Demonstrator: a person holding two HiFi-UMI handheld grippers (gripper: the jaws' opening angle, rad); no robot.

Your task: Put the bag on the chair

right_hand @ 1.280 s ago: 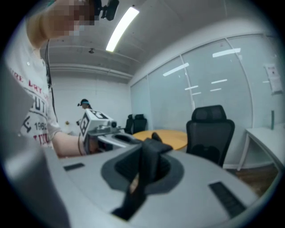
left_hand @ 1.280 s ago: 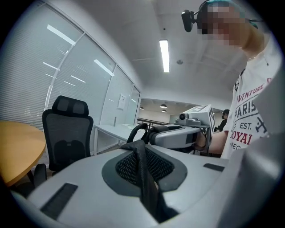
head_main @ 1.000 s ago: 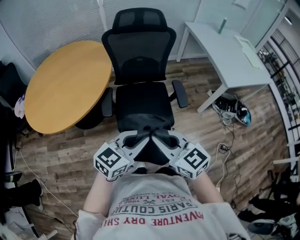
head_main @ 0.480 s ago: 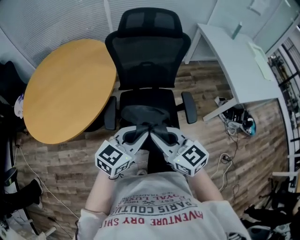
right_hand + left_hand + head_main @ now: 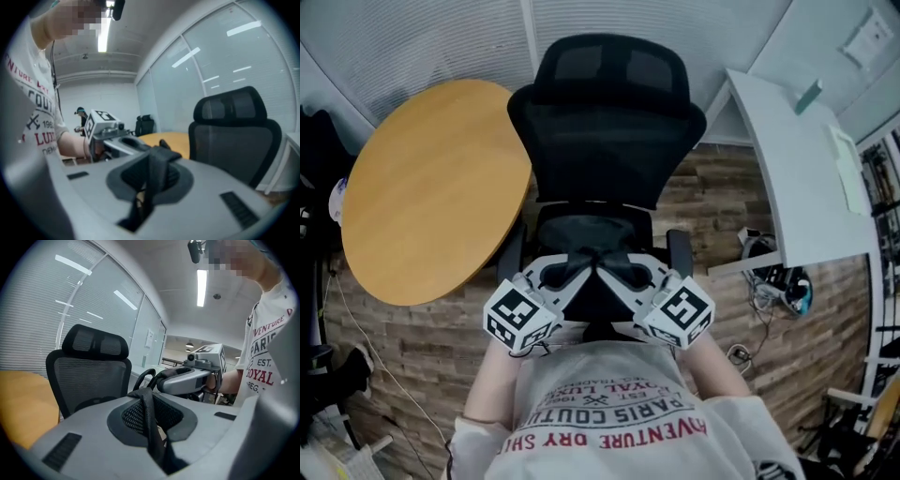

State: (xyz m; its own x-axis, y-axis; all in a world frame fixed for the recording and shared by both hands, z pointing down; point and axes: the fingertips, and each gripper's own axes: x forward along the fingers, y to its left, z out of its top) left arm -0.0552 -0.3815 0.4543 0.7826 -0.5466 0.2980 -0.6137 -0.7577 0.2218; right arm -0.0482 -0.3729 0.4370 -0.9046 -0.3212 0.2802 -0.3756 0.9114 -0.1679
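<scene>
The left tool (image 5: 581, 270) is shut tight on a black strap (image 5: 149, 416) of the bag (image 5: 598, 305). The right tool (image 5: 615, 270) is shut tight on the other strap (image 5: 153, 176). The bag hangs between both tools, at the front of the chair (image 5: 605, 131) seat. A round yellow counter (image 5: 431, 187) stands beside the chair.
</scene>
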